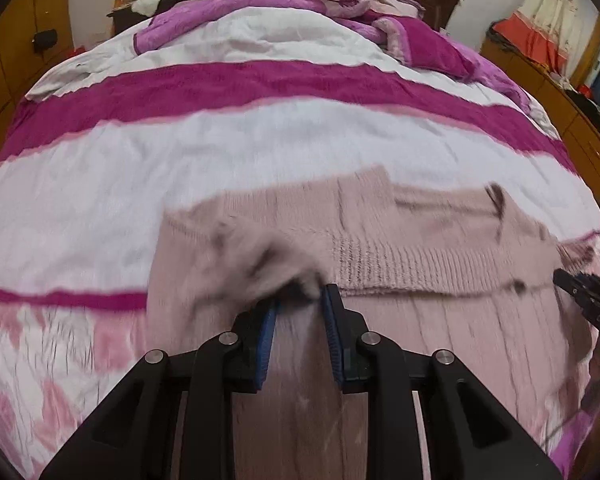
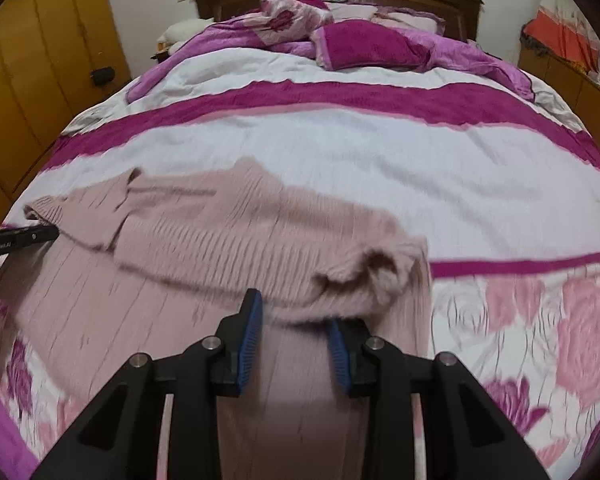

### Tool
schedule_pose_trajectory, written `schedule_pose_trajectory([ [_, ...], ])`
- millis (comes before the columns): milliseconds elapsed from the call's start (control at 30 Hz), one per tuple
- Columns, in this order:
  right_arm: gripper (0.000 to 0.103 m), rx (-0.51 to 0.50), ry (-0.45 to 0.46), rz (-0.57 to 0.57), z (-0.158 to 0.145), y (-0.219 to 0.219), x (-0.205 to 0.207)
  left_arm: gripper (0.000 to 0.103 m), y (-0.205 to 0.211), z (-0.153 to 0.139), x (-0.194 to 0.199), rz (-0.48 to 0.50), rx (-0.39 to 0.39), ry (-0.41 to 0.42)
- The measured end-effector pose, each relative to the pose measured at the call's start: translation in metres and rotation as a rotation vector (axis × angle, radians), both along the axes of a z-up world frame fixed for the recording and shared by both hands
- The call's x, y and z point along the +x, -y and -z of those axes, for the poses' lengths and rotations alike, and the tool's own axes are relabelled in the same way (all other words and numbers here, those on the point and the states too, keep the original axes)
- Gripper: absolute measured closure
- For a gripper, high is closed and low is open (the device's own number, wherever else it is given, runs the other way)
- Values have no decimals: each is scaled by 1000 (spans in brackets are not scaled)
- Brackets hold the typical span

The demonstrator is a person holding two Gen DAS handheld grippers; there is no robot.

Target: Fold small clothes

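Observation:
A pale pink knitted sweater lies on the bed, its far part folded back over the near part. My left gripper is over the sweater's left side, its blue pads apart, with a blurred bunch of knit at the tips. My right gripper is over the sweater's right side, jaws apart, with the folded edge draped over the right fingertip. Each gripper shows at the edge of the other view: the right one, the left one. Both views are motion-blurred.
The bed has a white and magenta striped cover with pink roses near the front. A heap of purple blankets and pillows lies at the headboard. Wooden wardrobes stand left; a low cabinet with clutter stands right.

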State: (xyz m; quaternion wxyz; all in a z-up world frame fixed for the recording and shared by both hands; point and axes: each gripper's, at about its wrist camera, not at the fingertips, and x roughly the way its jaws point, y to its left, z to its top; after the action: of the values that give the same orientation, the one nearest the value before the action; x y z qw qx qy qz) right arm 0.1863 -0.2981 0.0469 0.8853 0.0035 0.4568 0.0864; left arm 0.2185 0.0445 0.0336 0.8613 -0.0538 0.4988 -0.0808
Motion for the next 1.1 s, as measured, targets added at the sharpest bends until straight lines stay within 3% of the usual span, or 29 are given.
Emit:
schedule_pose_trajectory([
  [100,70,17,2,55,5,5,21,102,-9,1,18,-58,-23,12],
  [233,70,145,19,161,8,24,38,102,-23,0,27,-112,-82,13],
  [367,64,252,55,238,1,43,39,102,-25,-2,22,-102,-61,25],
  [533,63,240,90,233,-11,49,26,102,-25,-4,11,-86,-47,24],
  [667,63,204,74,159,-14,39,15,102,-26,-3,1,-73,-13,27],
  [767,63,127,31,130,-3,28,13,102,-26,8,2,-87,42,7],
  [867,63,63,-31,156,23,24,16,102,-28,17,3,-97,37,14],
  [1100,54,91,19,157,22,25,6,102,-24,5,-15,-121,57,3],
])
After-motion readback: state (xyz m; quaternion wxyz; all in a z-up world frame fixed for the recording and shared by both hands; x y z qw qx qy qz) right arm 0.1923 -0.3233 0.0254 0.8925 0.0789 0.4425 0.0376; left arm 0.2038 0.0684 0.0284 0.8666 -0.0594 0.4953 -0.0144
